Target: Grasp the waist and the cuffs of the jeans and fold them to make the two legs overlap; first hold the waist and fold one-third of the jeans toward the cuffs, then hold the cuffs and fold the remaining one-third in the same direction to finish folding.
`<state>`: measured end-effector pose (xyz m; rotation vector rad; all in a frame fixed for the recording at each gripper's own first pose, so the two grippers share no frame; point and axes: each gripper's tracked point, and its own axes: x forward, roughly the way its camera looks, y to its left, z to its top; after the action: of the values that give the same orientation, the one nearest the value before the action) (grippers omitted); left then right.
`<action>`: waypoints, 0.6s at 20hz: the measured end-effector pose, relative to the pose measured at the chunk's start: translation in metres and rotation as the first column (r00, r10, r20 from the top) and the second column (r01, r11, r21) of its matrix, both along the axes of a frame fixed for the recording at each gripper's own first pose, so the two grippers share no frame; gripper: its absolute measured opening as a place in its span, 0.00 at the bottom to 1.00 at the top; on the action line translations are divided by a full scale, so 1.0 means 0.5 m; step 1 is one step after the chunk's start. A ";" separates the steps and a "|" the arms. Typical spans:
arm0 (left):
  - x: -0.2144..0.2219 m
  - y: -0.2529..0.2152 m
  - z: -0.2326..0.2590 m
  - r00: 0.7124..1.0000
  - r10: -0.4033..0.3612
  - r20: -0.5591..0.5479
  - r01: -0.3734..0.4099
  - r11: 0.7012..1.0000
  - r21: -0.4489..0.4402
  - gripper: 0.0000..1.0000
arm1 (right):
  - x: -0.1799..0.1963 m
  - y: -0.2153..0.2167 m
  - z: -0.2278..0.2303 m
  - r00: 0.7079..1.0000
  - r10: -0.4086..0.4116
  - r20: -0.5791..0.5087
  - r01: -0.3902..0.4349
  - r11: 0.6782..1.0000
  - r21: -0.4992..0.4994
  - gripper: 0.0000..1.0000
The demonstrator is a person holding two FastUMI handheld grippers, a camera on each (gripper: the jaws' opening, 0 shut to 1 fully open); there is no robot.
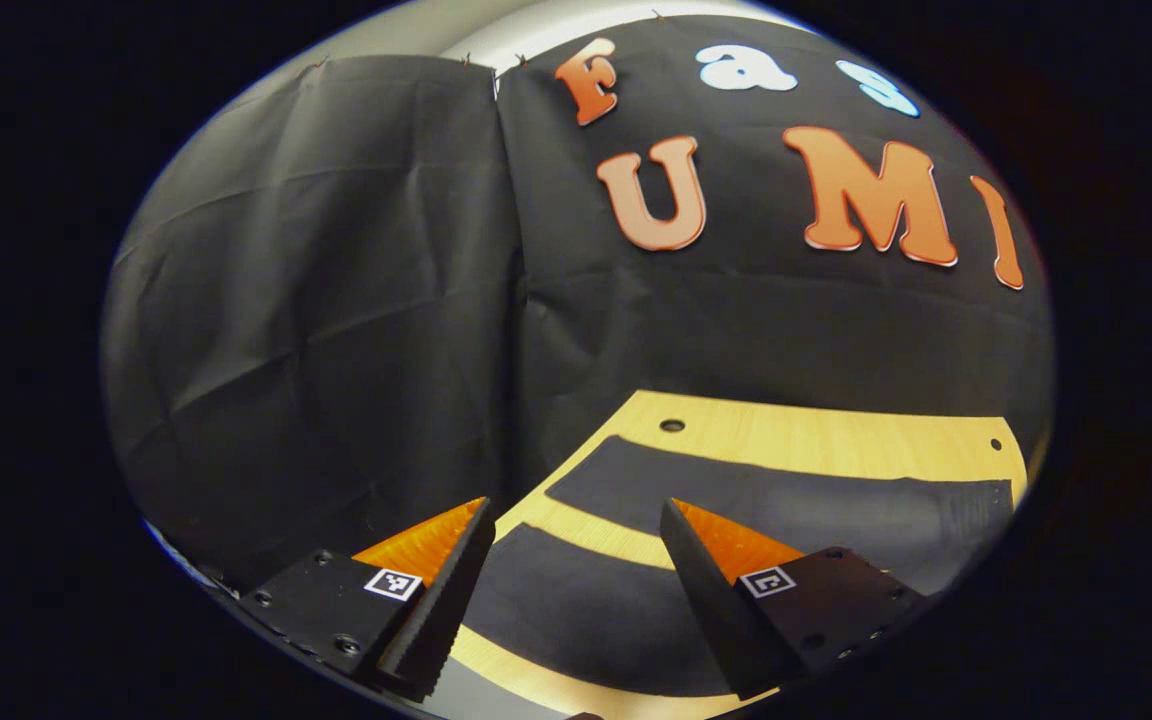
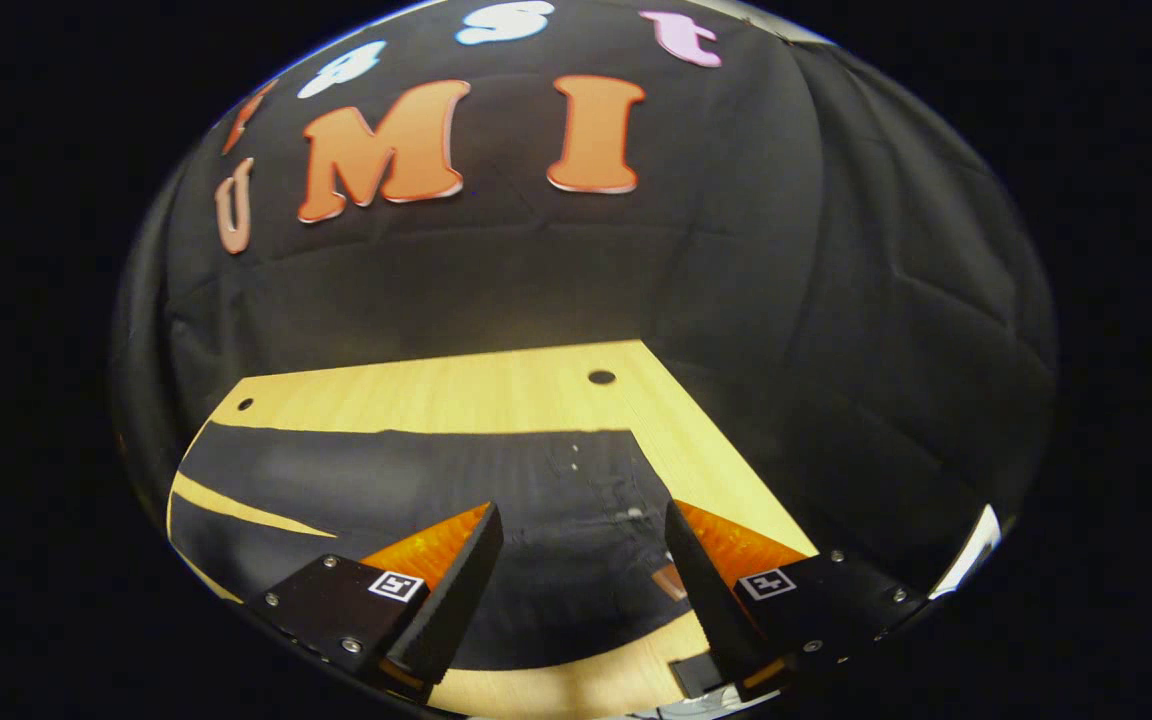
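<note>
Dark jeans lie flat on the wooden table. In the left gripper view the two legs (image 1: pixel 796 505) spread apart, with a strip of wood between them, and the near leg (image 1: pixel 576 610) runs under my left gripper (image 1: pixel 576 520), which hovers open above it. In the right gripper view the waist end of the jeans (image 2: pixel 496 500) lies spread out, with a button and rivets near its right edge. My right gripper (image 2: pixel 584 520) hangs open just above that waist part, nothing between its fingers.
The light wooden table (image 2: pixel 456 390) has small round holes (image 2: pixel 601 377) near its far corners. Black cloth walls close in behind and on both sides. Bare wood (image 1: pixel 836 435) shows beyond the jeans.
</note>
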<state>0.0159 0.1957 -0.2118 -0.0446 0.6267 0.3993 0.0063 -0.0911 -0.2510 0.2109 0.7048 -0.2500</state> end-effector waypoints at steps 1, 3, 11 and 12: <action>-0.005 0.022 -0.024 0.999 0.010 -0.035 -0.011 1.000 -0.014 1.00 | -0.016 -0.010 -0.028 0.998 -0.025 -0.057 0.025 1.000 0.010 0.99; -0.020 0.057 -0.066 0.995 0.013 -0.094 -0.013 1.000 -0.003 1.00 | -0.058 -0.035 -0.071 0.986 -0.060 -0.155 0.060 0.998 -0.001 0.99; -0.024 0.127 -0.239 0.934 0.055 -0.352 -0.102 0.988 -0.117 0.99 | -0.105 -0.029 -0.185 0.908 -0.185 -0.377 0.275 0.940 0.200 1.00; -0.033 0.132 -0.256 0.920 0.060 -0.386 -0.123 0.983 -0.139 1.00 | -0.111 -0.034 -0.205 0.895 -0.201 -0.398 0.306 0.926 0.223 0.99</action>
<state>-0.0006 0.2616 -0.3398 -0.1537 1.0453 0.4521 -0.0490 -0.1079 -0.3535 0.5414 1.0905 -0.4511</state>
